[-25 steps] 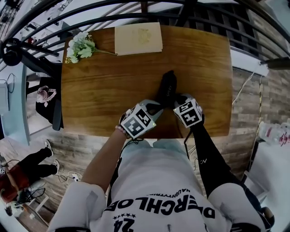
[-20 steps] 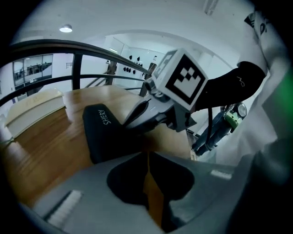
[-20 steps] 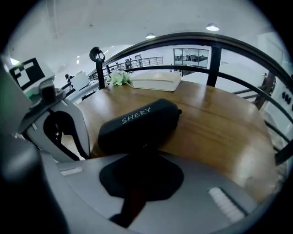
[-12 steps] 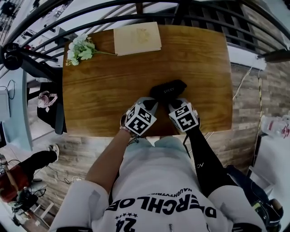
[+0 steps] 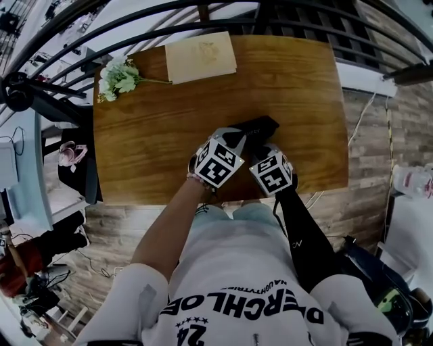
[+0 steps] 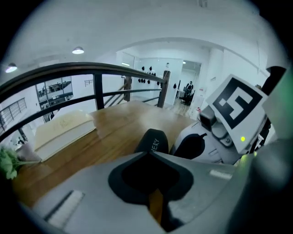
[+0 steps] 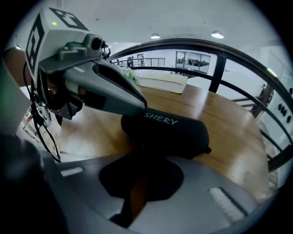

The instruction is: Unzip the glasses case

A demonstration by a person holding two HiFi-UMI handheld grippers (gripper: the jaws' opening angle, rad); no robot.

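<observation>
At the far left corner of the wooden desk (image 5: 149,135) lay a small bunch of white flowers (image 5: 118,76), and just right of it, along the far edge, a cream book (image 5: 201,57) lay flat. A dark metal railing (image 5: 169,13) curved behind the desk. The left gripper (image 6: 149,154) reached in from the near edge on a bare forearm (image 5: 169,230), its marker cube (image 5: 219,162) turned up toward the head view. Its fingers were drawn together, with only a narrow slit between them, and their tips lay against the left end of the glasses case (image 5: 256,126). Whether they pinched any part of it could not be told. The case was black and rounded, with white lettering on its upper side. It lay on the desk right of centre, near the near edge, well apart from the book and the flowers, with its long side slanting away to the right. No view showed its zip clearly. The right gripper (image 7: 138,157) came in just beside the left one, on an arm in a black sleeve (image 5: 304,230). Its fingers were also narrowed to a thin slit, their tips close up against the near side of the case, and dark padding made the contact hard to read.
</observation>
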